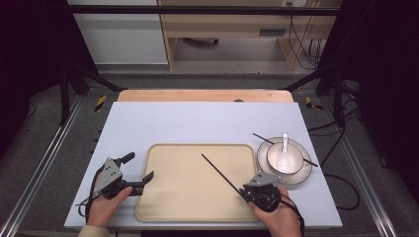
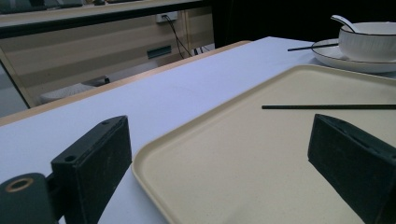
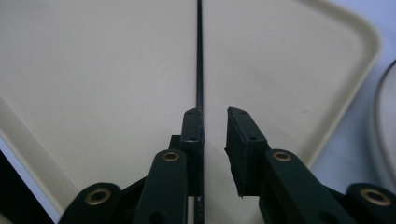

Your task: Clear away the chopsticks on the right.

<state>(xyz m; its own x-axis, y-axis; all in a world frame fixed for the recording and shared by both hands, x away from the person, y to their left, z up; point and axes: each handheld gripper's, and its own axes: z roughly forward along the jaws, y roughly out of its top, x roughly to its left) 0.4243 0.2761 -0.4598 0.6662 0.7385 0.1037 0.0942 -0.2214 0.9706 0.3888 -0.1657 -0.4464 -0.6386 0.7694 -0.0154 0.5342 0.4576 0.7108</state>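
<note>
High view, right hand-held gripper (image 1: 245,189) low over tray (image 1: 163,207), jaws apart

You have two black chopsticks in front of you: one chopstick (image 1: 221,175) lies on the tray, the other chopstick (image 1: 262,138) rests across the plate. There is one beige tray (image 1: 163,207), one white plate (image 1: 302,178), one white bowl (image 1: 295,166) and one white spoon (image 1: 284,153). You hold two tongs, the left tongs (image 1: 137,170) and the right tongs (image 1: 247,187), over one bench (image 1: 197,121).
</note>
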